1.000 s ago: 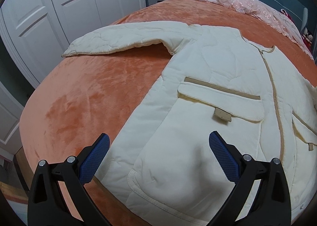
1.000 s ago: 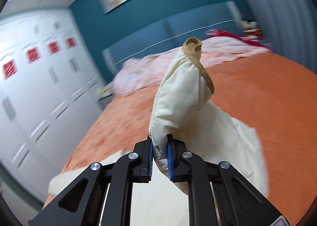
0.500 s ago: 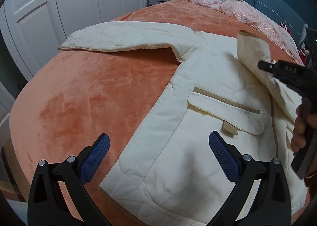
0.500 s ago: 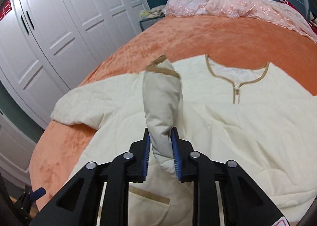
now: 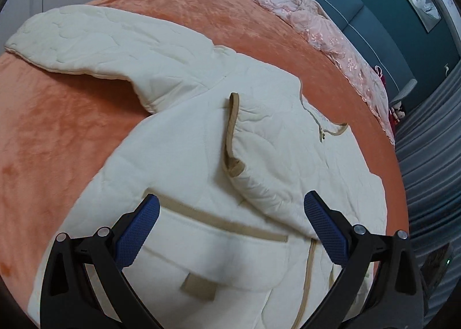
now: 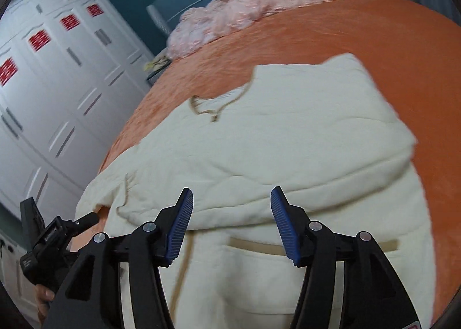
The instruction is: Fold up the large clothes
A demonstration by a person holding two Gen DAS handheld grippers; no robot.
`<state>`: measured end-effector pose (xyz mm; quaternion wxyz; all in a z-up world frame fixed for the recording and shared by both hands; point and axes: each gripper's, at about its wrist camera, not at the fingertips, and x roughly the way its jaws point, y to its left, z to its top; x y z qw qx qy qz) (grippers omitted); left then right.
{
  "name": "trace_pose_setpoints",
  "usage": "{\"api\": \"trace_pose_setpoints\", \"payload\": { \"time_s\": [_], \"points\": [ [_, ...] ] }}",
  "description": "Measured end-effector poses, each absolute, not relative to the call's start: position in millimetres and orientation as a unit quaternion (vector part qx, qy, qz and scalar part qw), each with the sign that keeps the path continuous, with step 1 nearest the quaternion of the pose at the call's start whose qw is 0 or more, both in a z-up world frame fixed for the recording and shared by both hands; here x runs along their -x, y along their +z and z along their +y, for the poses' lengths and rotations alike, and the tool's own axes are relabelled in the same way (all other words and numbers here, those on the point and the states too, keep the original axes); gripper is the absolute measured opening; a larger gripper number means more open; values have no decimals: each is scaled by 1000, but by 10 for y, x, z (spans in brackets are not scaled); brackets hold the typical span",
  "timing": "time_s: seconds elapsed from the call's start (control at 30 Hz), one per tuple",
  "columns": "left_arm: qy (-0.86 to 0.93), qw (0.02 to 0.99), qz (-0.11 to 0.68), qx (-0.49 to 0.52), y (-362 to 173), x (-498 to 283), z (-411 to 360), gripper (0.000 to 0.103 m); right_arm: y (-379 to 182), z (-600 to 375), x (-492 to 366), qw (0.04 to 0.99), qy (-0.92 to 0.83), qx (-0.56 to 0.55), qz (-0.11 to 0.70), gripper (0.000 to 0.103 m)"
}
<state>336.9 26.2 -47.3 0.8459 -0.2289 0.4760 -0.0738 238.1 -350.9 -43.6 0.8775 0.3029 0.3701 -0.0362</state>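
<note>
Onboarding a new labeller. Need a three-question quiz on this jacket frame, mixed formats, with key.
1. True or false: the right sleeve lies folded across the cream jacket.
2. The left sleeve is: A) spread out on the orange bedspread B) folded in C) held.
3. What does the left gripper hold?

Key: 1 true; 2 A; 3 nothing. The right gripper is opening, its jaws clear of cloth.

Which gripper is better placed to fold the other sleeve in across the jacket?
Probably the left gripper: open, empty, on the side where the spread sleeve lies. The right gripper is opening over the folded sleeve.
</note>
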Motion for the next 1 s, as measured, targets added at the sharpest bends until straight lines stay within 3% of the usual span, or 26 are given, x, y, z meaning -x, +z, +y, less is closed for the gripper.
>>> {"api": "trace_pose_setpoints", "payload": {
  "time_s": [0.1,0.2,0.27,0.3,0.33,0.37,0.43,0.5,0.6,0.87,0.97,1.0],
  "points": [
    [-67,833,494,240,-624,-3599,170,96,-562,-3920,-2301,865,-75,-335,365,57],
    [-73,832,502,225,-678,-3703,54,79,-690,-4167,-2360,851,-98,-357,372,57],
    [-84,828,511,216,-700,-3756,-17,51,-797,-4290,-2436,837,-97,-388,373,57],
    [-84,826,514,215,-702,-3764,-29,43,-845,-4357,-2481,829,-96,-410,368,57],
    [-77,829,512,210,-690,-3772,-38,22,-878,-4402,-2515,822,-98,-427,364,53],
    [-77,833,509,205,-666,-3782,-40,13,-895,-4447,-2554,817,-98,-440,359,49],
    [-83,846,489,195,-536,-3777,-38,10,-828,-4495,-2631,819,-96,-442,352,18],
    [-94,863,461,185,-342,-3720,-17,10,-534,-4449,-2602,847,-86,-421,312,13],
    [-96,884,431,156,-164,-3597,-8,10,-199,-4297,-2516,887,-82,-360,277,11],
    [-69,865,485,104,-799,-3491,-112,11,-833,-4205,-2692,861,-140,-282,399,12],
    [-65,868,483,95,-818,-3485,-118,13,-775,-4088,-2706,869,-162,-219,413,19],
    [-65,869,481,95,-799,-3480,-115,14,-724,-4030,-2689,871,-175,-195,416,26]
  ]
}}
